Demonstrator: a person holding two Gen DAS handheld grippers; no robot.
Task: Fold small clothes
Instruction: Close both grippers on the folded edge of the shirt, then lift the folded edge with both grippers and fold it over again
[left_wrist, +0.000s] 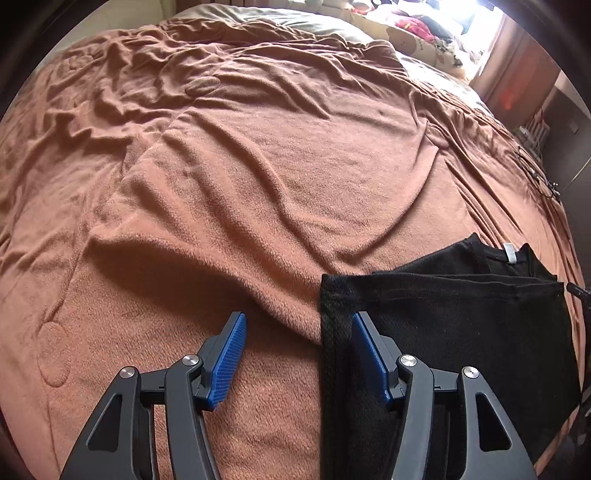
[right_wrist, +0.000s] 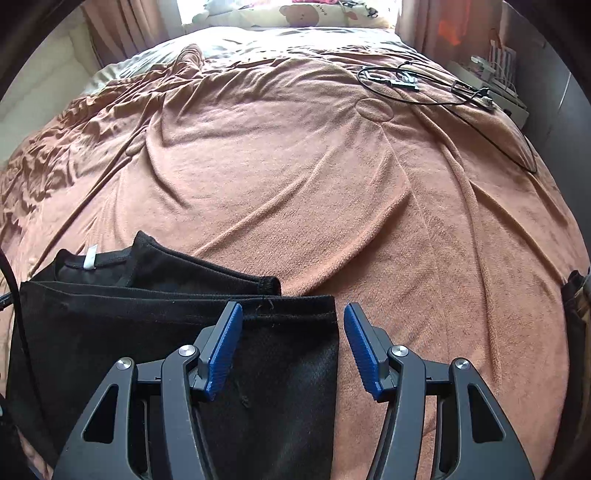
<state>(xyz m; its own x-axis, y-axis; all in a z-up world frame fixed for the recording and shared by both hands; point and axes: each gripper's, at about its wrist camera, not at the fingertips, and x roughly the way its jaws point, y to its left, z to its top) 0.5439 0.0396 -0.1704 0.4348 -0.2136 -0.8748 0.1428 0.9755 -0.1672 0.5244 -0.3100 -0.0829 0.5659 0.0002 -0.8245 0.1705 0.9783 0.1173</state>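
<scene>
Down near the bed's edge, a black garment (left_wrist: 461, 317) lies folded on a rumpled brown blanket (left_wrist: 258, 177), with one gripper over each end of it. From the left wrist view, the left gripper (left_wrist: 297, 354) points steeply down with its jaws partly apart. The garment's thick hemmed edge runs up between the blue pads (left_wrist: 229, 362), close beside the right-hand pad, though whether it touches that pad cannot be told. The other pad stands clear over bare blanket, so nothing is clamped.

From the right wrist view, the right gripper (right_wrist: 291, 350) is likewise partly open over the garment's (right_wrist: 129, 325) opposite end. Its left-hand pad sits above the black cloth and its right-hand pad over the blanket (right_wrist: 295, 192) – the cloth's edge falls in the gap between them, and the pads do not press on it.

The garment shows several stacked layers, with a small white label (right_wrist: 89, 256) at the collar on the far layer. Farther up the bed a black cable (right_wrist: 424, 88) loops across the blanket near the right side, and a pillow with a bear print (right_wrist: 303, 13) rests by the bright window – curtains hang to either side
</scene>
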